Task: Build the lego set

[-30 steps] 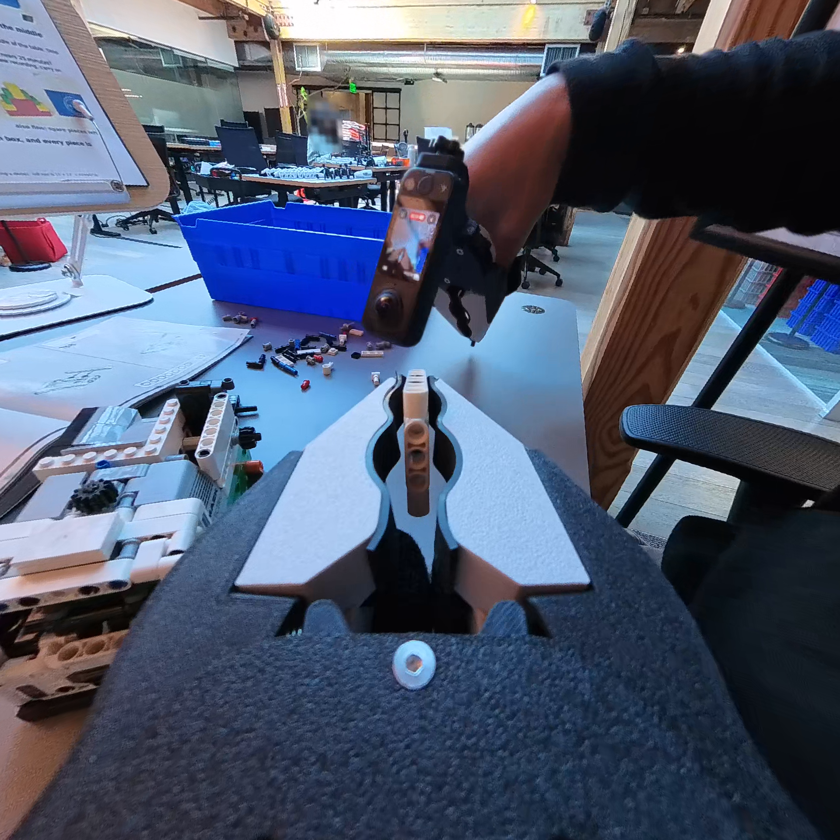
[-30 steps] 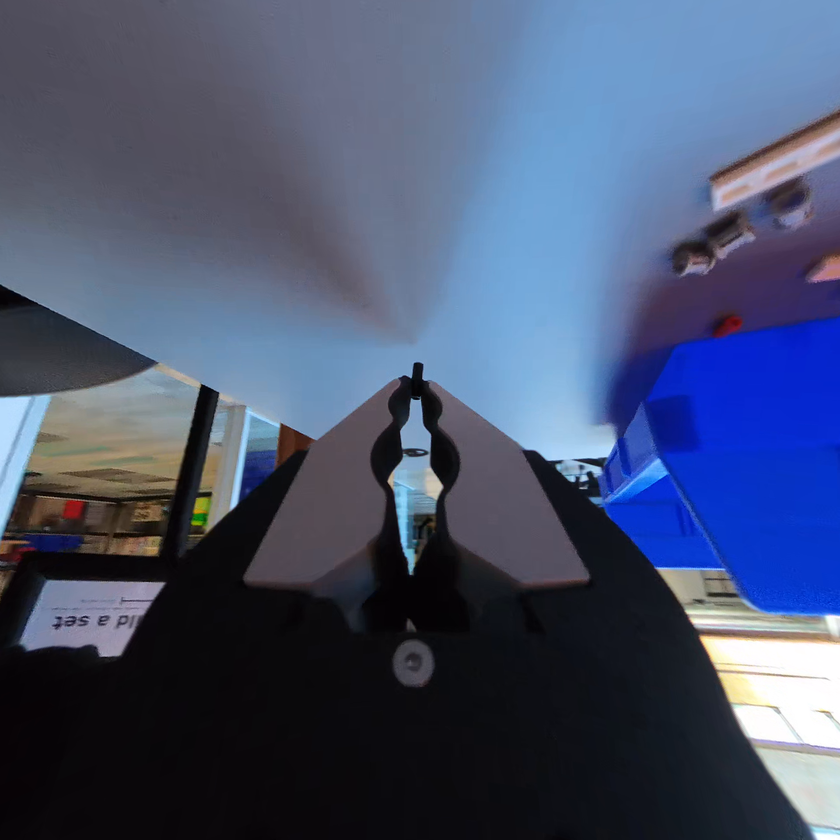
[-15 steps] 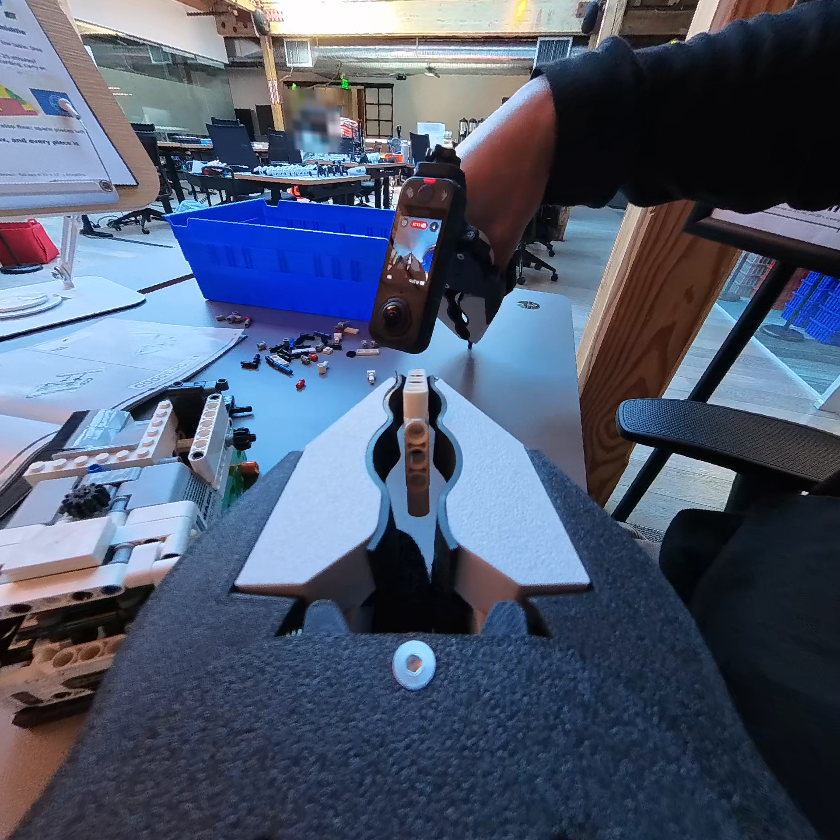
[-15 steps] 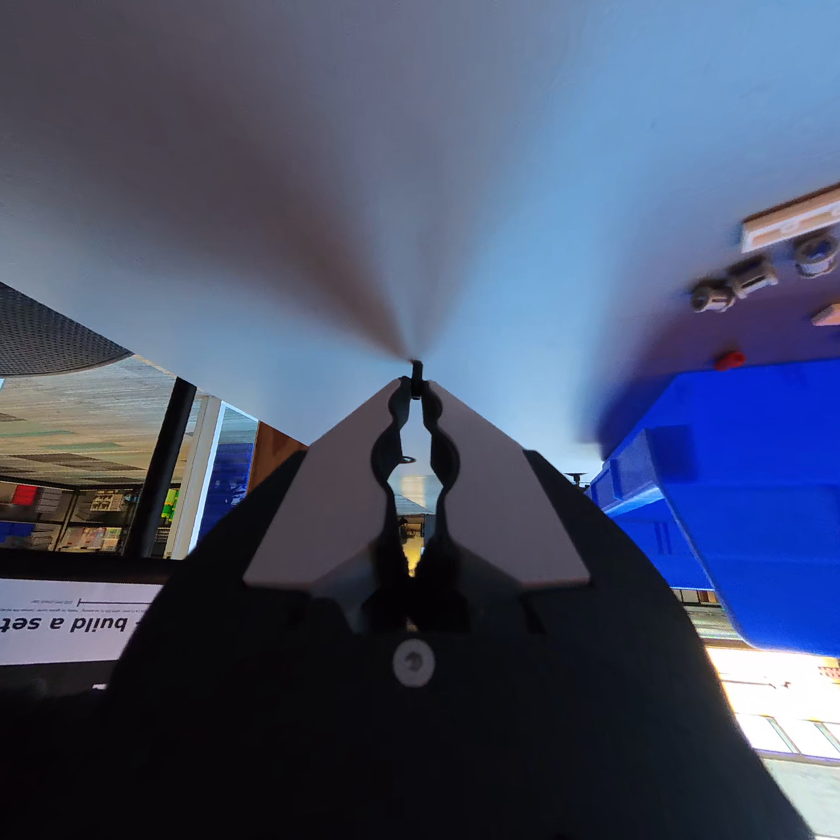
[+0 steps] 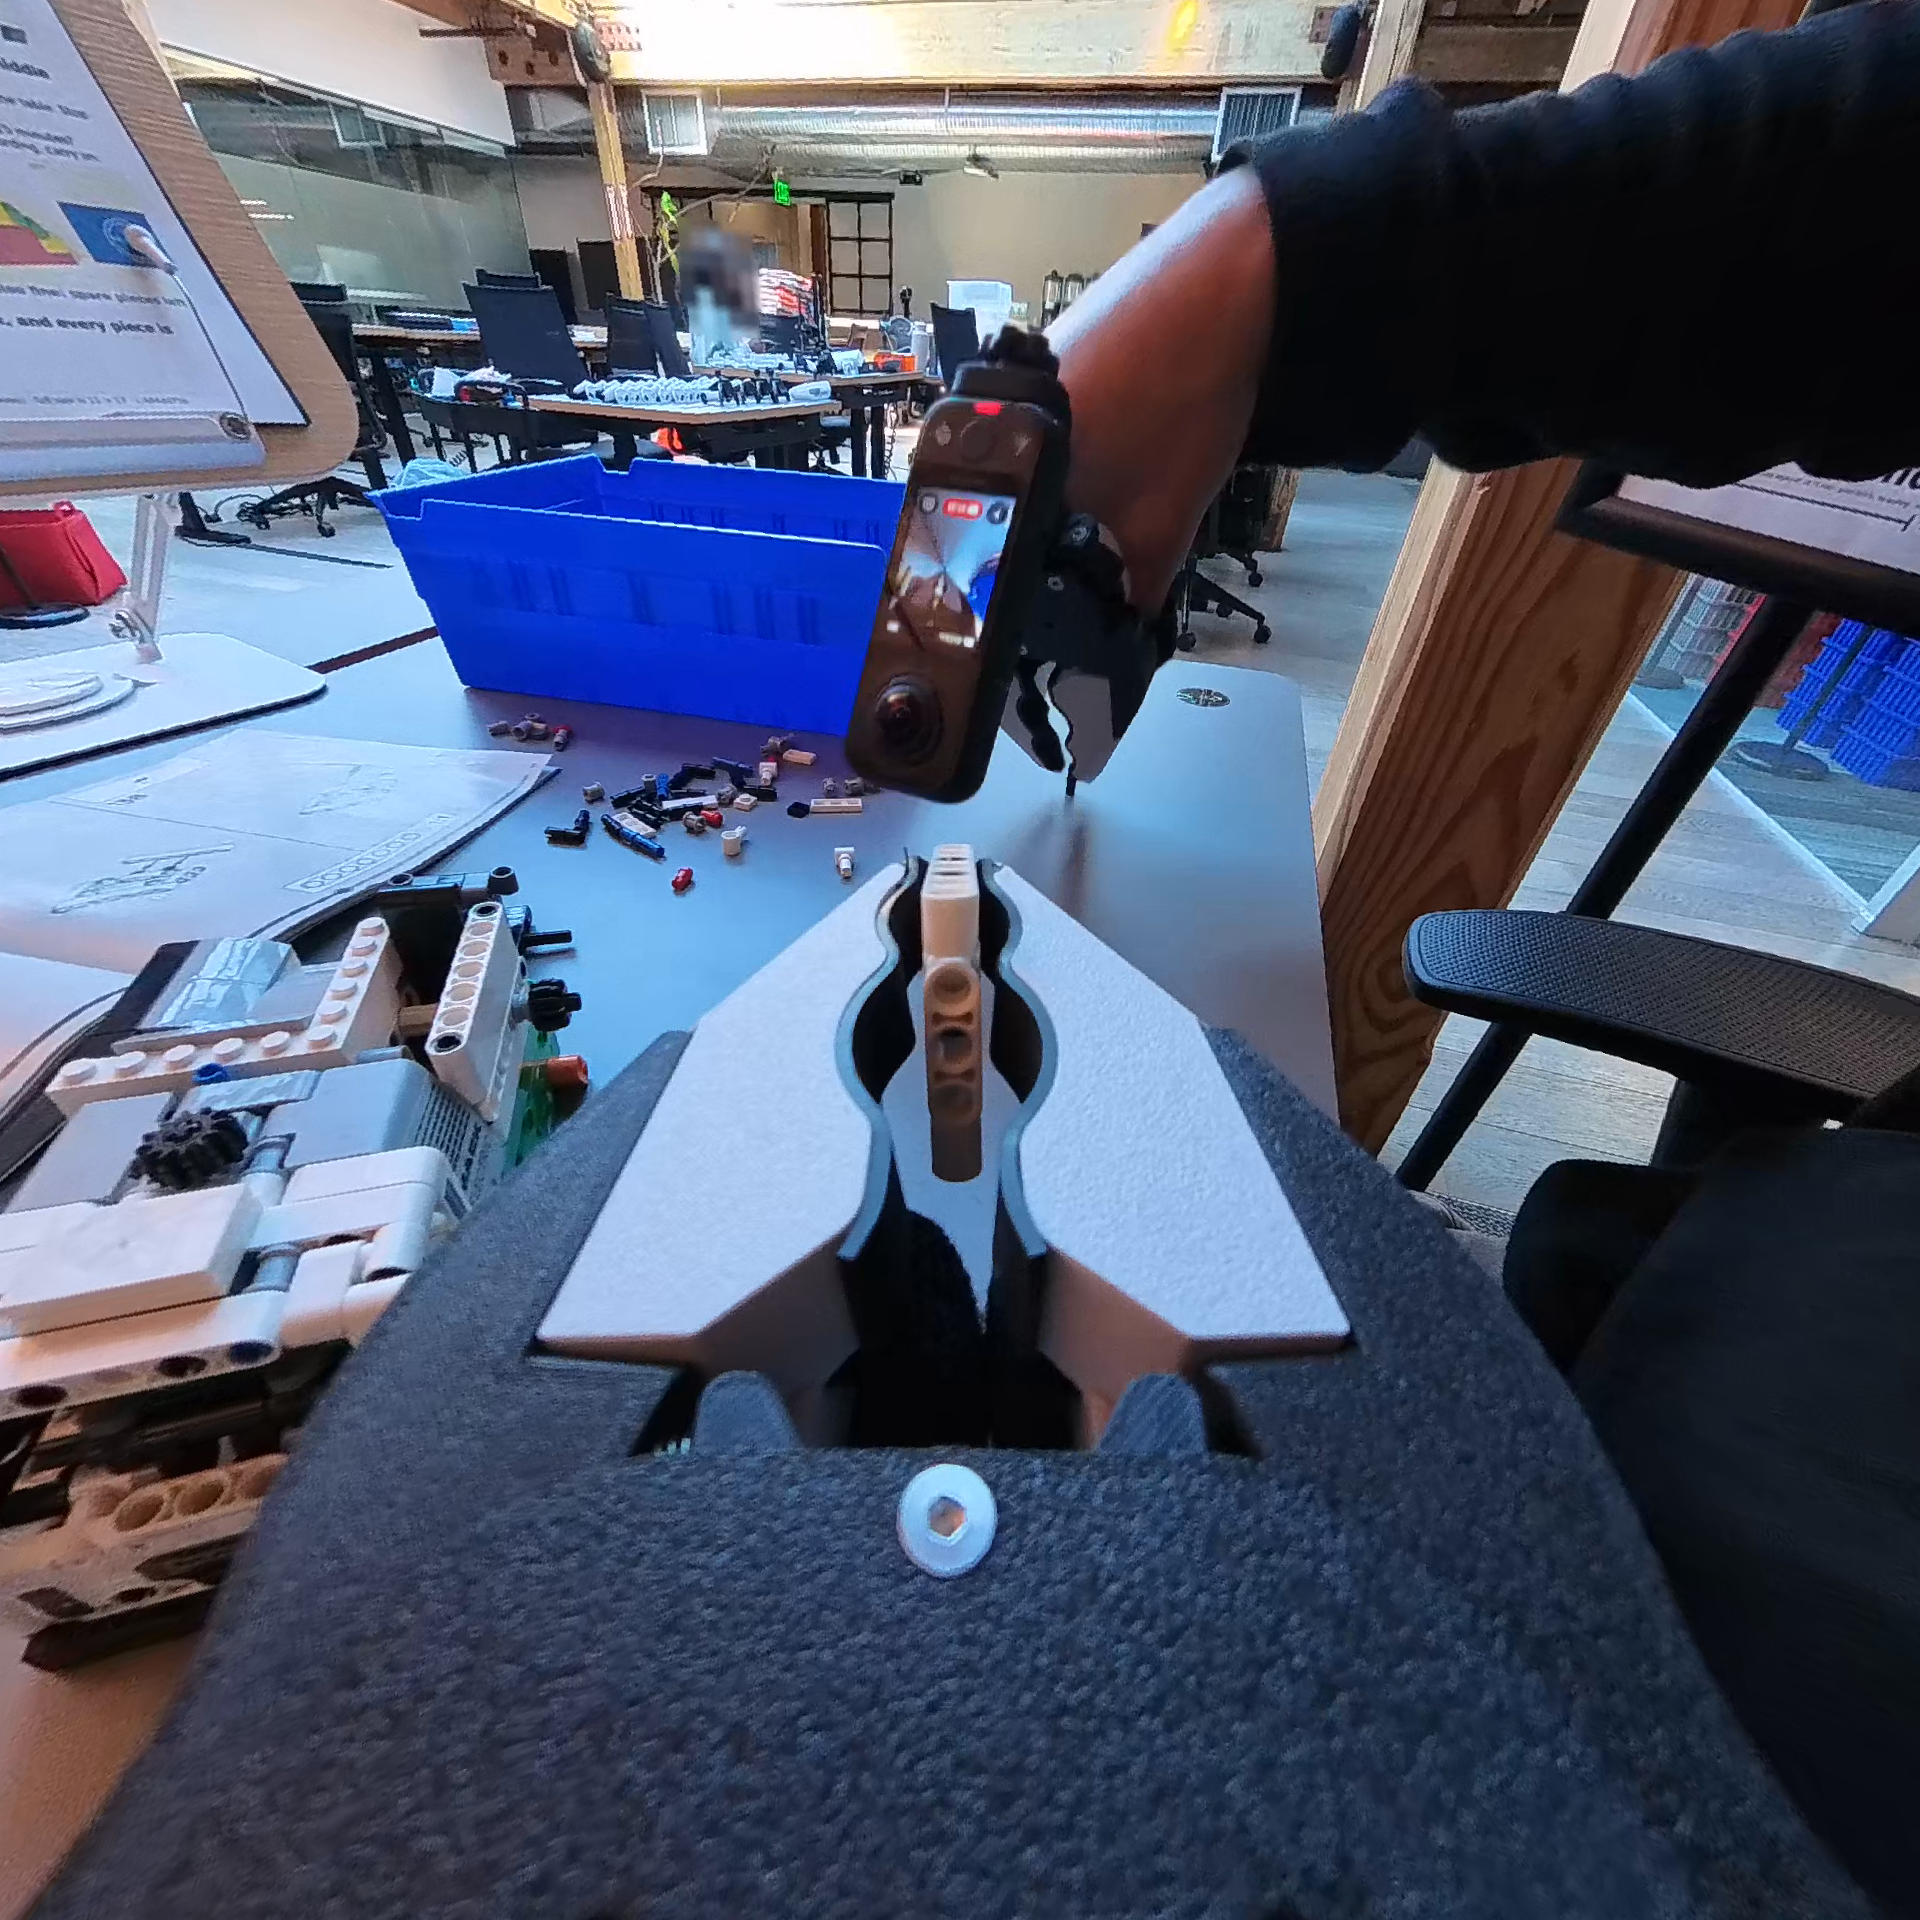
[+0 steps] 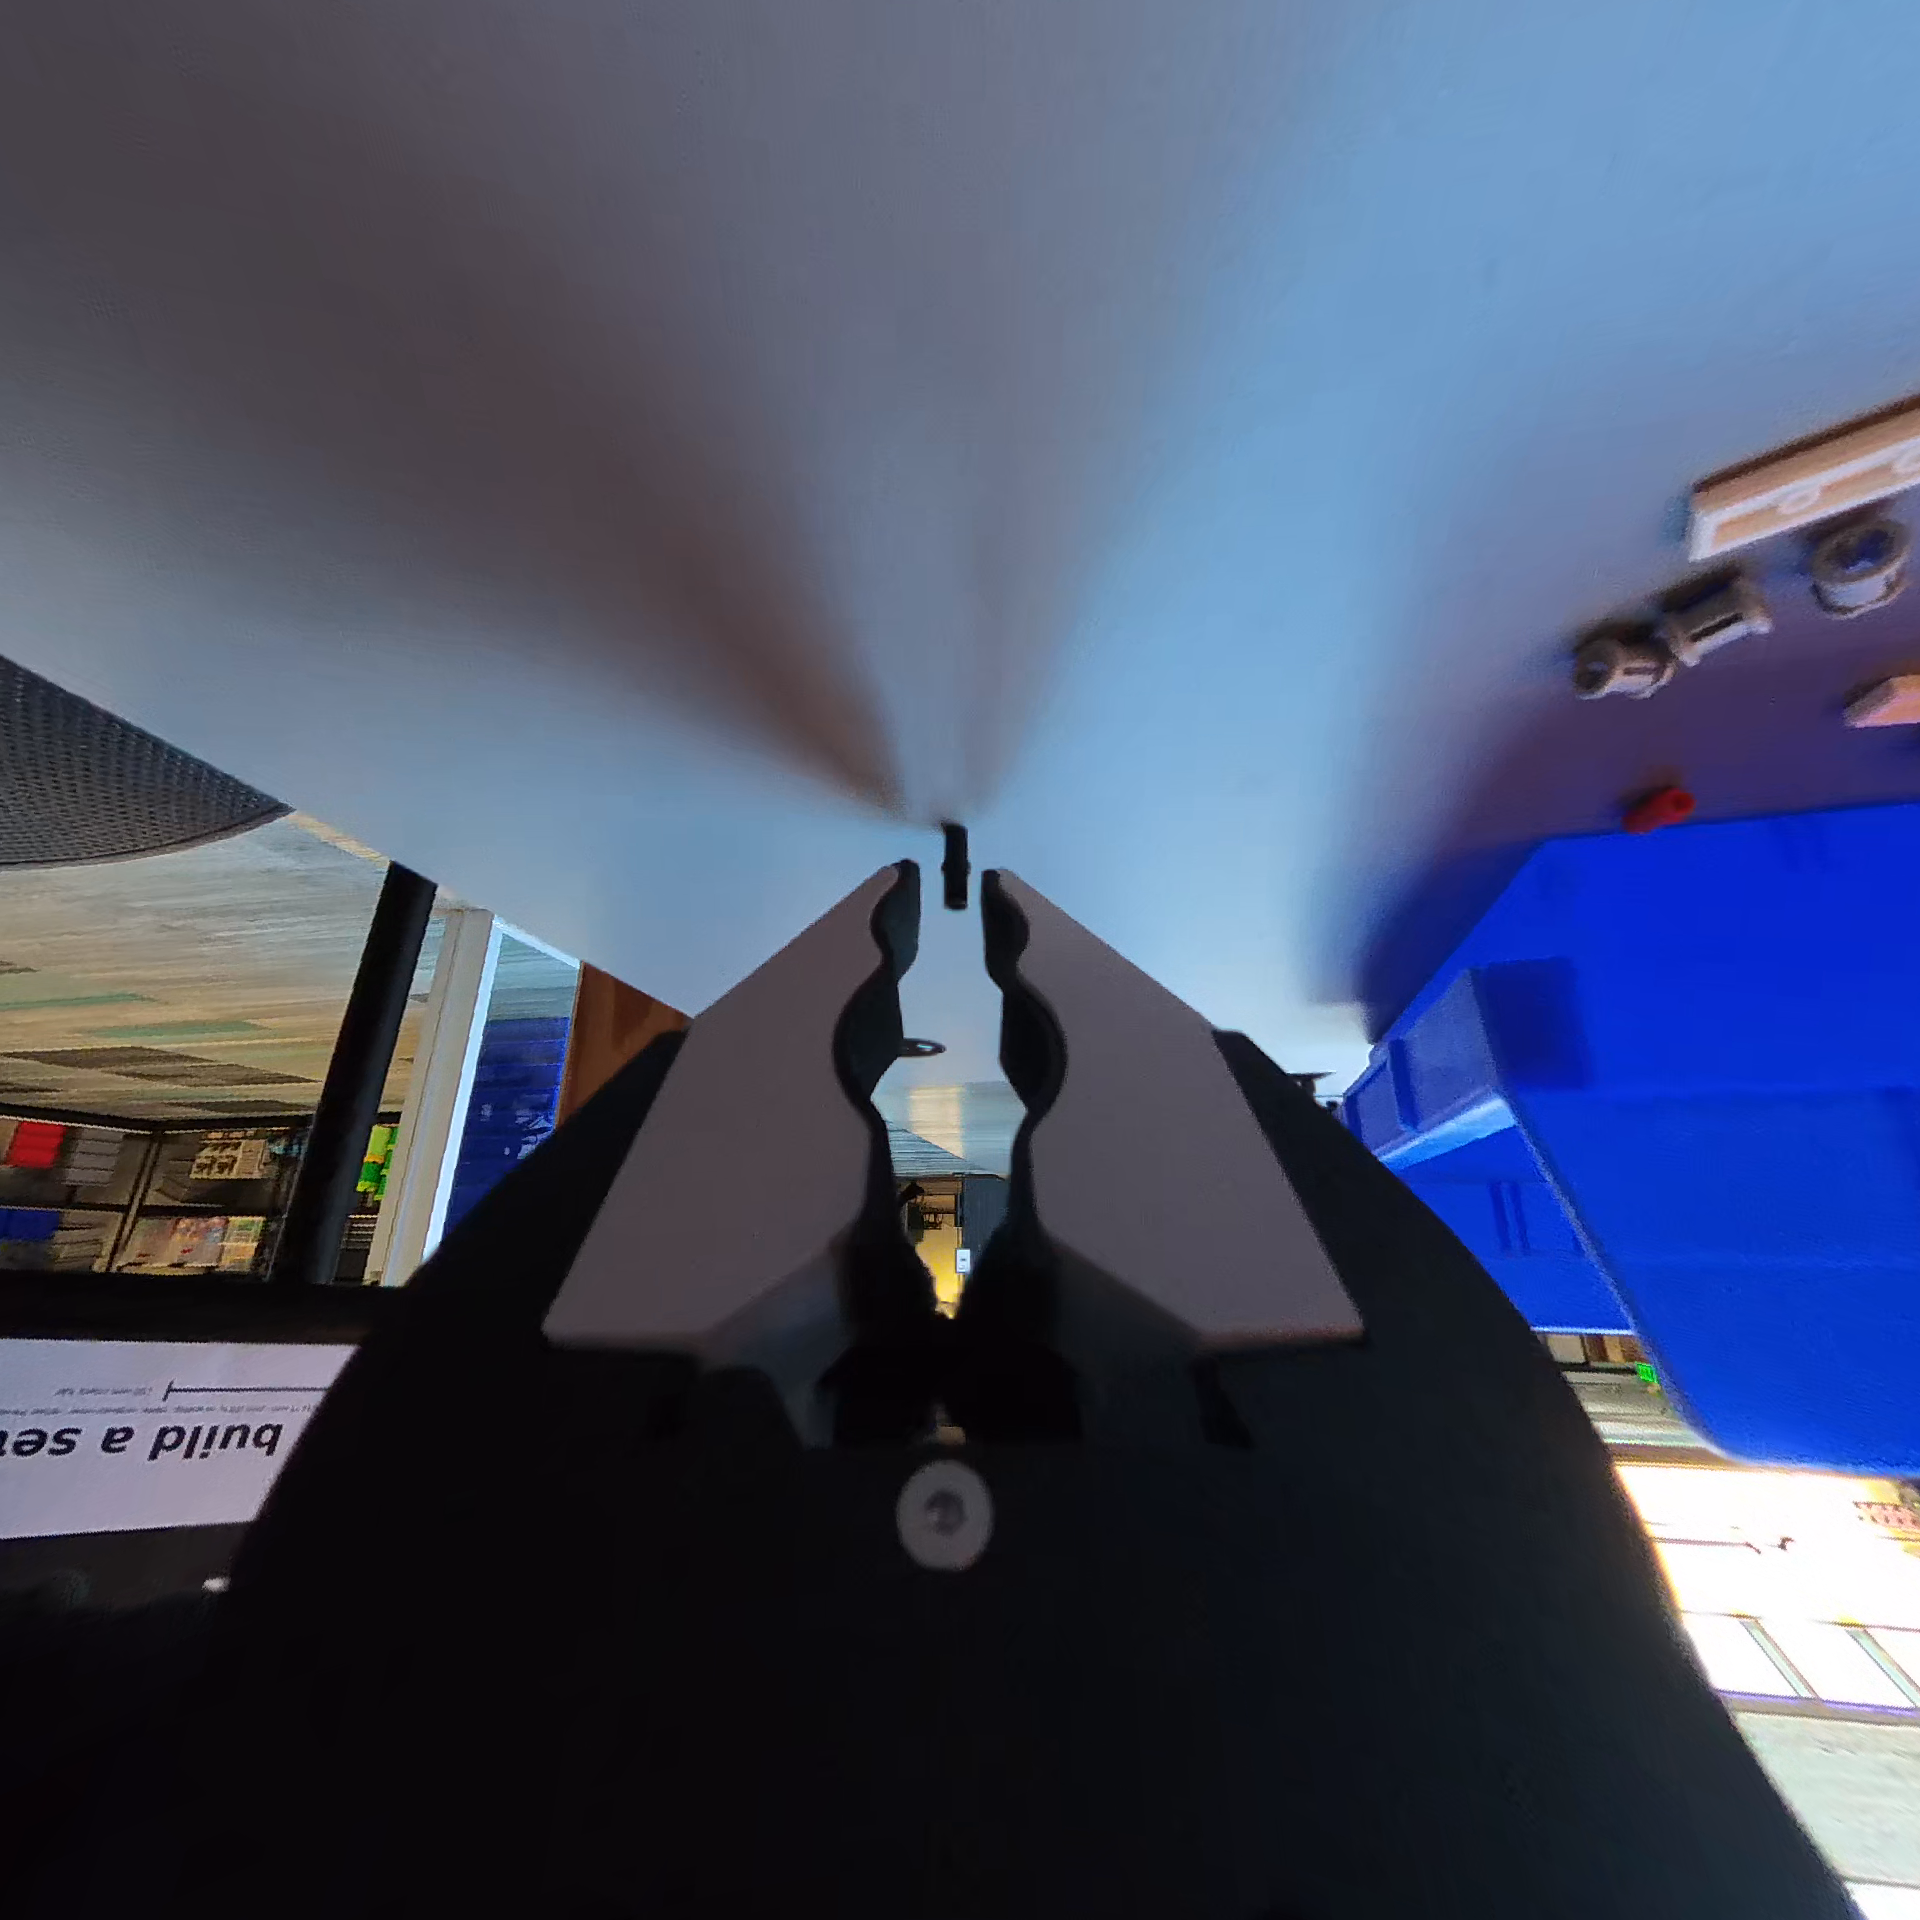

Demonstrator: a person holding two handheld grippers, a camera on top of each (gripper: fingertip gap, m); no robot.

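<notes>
My left gripper (image 5: 951, 862) is shut on a white and tan beam with holes (image 5: 951, 997), held lengthwise between the jaws above the grey table (image 5: 1195, 935). My right gripper (image 6: 948, 883) points down at the table with its jaws slightly apart. A small black pin (image 6: 953, 868) stands on end on the table between the tips, touching neither. In the left wrist view the right gripper (image 5: 1070, 758) hangs from a hand, past my left gripper. A partly built white and grey model (image 5: 260, 1101) sits at the left.
A blue bin (image 5: 644, 592) stands at the back of the table, with several loose small pieces (image 5: 686, 805) in front of it. An instruction sheet (image 5: 239, 821) lies at the left under a board on a stand (image 5: 125, 260). A wooden post (image 5: 1455, 779) and chair armrest (image 5: 1662, 997) are right. My hands' fingertips stand some 25 cm from each other.
My right gripper lowered the black pin to the table, then opened and let it go; the pin now stands free. My left gripper still holds the beam.
</notes>
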